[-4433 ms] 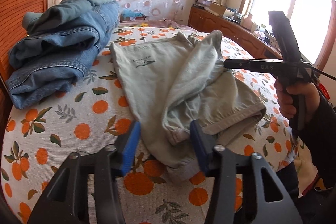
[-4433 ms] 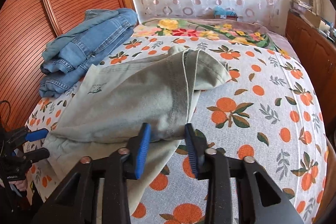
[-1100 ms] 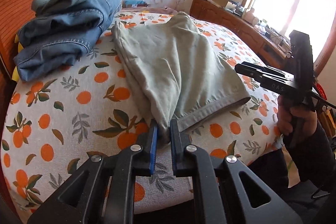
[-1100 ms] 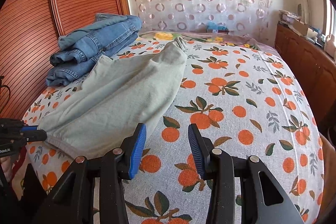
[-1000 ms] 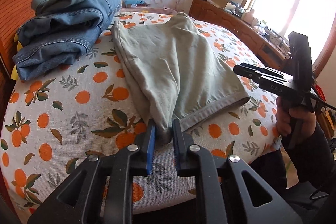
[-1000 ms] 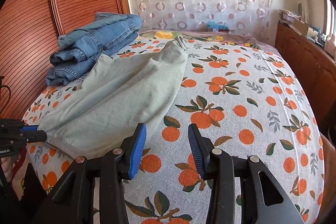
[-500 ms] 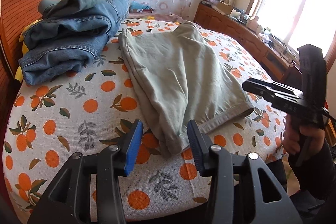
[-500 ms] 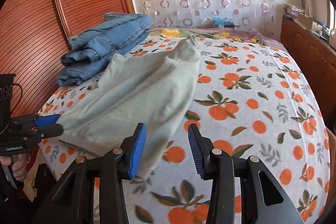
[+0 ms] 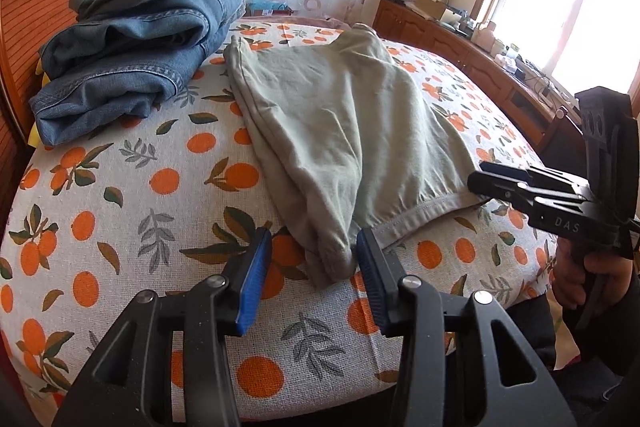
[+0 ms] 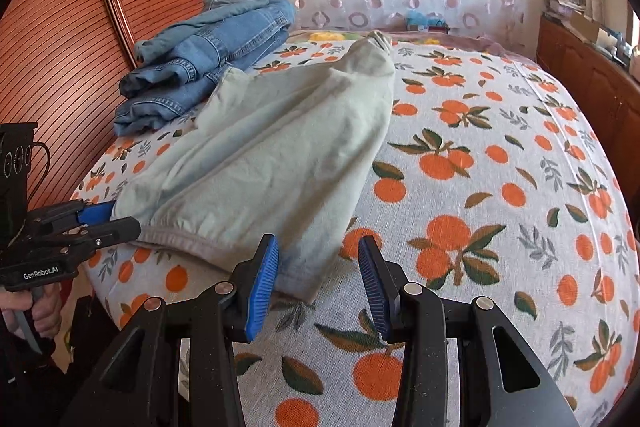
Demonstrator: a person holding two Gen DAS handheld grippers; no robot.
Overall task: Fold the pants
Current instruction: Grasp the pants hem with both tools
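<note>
The pale green pants [image 9: 344, 131] lie folded lengthwise on the orange-print bed, waistband end toward me; they also show in the right wrist view [image 10: 276, 155]. My left gripper [image 9: 314, 267] is open, its blue pads either side of the near left corner of the pants without gripping it. My right gripper [image 10: 318, 269] is open and empty, just in front of the near right corner of the waistband. Each gripper shows in the other's view: the right one [image 9: 496, 183] at the pants' right corner, the left one [image 10: 104, 217] at the left corner.
A pile of folded blue jeans [image 9: 132, 43] lies at the back left of the bed [image 9: 120, 187], beside the wooden headboard [image 10: 80, 27]. A wooden cabinet [image 9: 472, 63] with clutter runs along the right under the window. The bed's front edge drops off just below my grippers.
My left gripper let go of the pants' near corner and opened wide. Both grippers drew back slightly. The right gripper swung left toward the pants' right corner and stayed open.
</note>
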